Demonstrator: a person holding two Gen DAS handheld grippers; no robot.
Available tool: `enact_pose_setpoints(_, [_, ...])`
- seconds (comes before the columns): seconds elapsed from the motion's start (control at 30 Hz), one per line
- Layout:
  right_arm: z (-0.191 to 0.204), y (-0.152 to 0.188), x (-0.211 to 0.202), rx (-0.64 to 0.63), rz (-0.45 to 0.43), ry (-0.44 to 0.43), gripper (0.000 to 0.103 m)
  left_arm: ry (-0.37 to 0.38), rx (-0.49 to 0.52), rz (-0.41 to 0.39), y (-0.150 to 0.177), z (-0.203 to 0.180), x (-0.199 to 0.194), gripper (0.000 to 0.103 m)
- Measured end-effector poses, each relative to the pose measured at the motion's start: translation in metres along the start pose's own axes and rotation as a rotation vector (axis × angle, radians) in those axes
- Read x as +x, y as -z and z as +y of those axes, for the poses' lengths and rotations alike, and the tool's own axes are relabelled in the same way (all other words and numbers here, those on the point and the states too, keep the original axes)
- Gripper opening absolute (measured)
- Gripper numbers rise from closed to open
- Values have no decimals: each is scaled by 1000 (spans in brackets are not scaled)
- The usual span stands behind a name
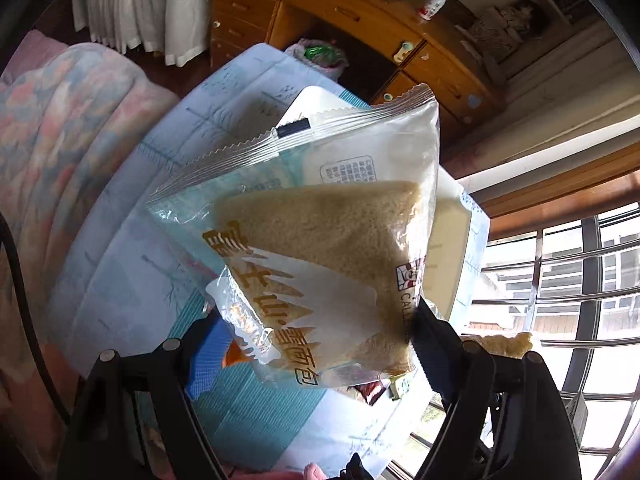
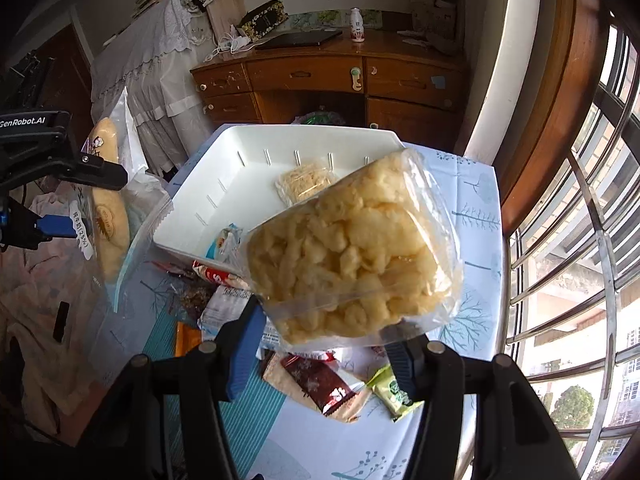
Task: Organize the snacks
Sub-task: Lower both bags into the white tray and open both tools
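The white bin (image 2: 224,196) sits on the patterned tablecloth (image 2: 476,200), one small pale packet (image 2: 306,180) inside. Above it, the right gripper (image 2: 320,344) clamps a clear bag of puffy yellow snacks (image 2: 352,252) by its lower edge. Left of the bin, the left gripper (image 1: 316,344) pinches a triangular bread packet (image 1: 320,248), blue-and-white wrapper, between its pads.

Home bedroom, quilted bed (image 1: 60,128), wooden desk (image 2: 328,76), barred window (image 2: 580,280)
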State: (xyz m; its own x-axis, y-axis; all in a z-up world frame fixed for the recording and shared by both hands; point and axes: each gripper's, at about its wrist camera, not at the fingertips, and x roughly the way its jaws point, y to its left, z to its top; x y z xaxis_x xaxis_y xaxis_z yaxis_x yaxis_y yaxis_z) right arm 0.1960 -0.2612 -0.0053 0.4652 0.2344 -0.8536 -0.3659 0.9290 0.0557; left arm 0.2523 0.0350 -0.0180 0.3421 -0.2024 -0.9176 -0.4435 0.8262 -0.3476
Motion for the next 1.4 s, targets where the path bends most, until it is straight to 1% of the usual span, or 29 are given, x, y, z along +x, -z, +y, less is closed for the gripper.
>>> enact_pose_setpoints(0.17, [-6,-17,20,6,1,23,57,22,32,-17,-17,-2,23,81])
enact_pose_setpoints(0.27, [-10,-25,33,19,8,34,57,26,83,-56,-21,-5,37,81])
enact_pose_setpoints(0.4, [-12,-34,50,24,19,39,58,52,135,-108,-29,-3,52,81])
enact_pose_setpoints(0.53, [-10,-38,63,23,32,39,58,26,221,-154,-36,-5,61,81])
enact_pose_setpoints(0.67, [-7,-40,73,13,42,35,58,26,252,-153,-42,-5,70,82])
enact_pose_setpoints(0.8, [-6,-43,74,20,16,36,58,12,252,-138,-44,-5,75,87])
enact_pose_setpoints(0.87, [-7,-44,77,22,21,51,58,12,256,-132,-45,-6,75,87])
enact_pose_setpoints(1.0, [-10,-44,78,41,34,61,60,-4,268,-161,-44,-9,71,90])
enact_pose_setpoints(1.07, [-13,-43,76,56,36,60,60,6,266,-162,-42,-9,67,90])
enact_pose_setpoints(1.13, [-15,-42,73,71,35,58,63,17,266,-166,-39,-7,62,90])
enact_pose_setpoints(1.17, [-16,-41,71,77,36,57,64,25,269,-170,-37,-7,58,90])
enact_pose_setpoints(1.23, [-18,-38,66,85,26,60,70,38,279,-183,-31,-7,50,90])
enact_pose_setpoints(1.4, [-18,-32,48,89,2,58,71,53,283,-214,-9,-4,27,90])
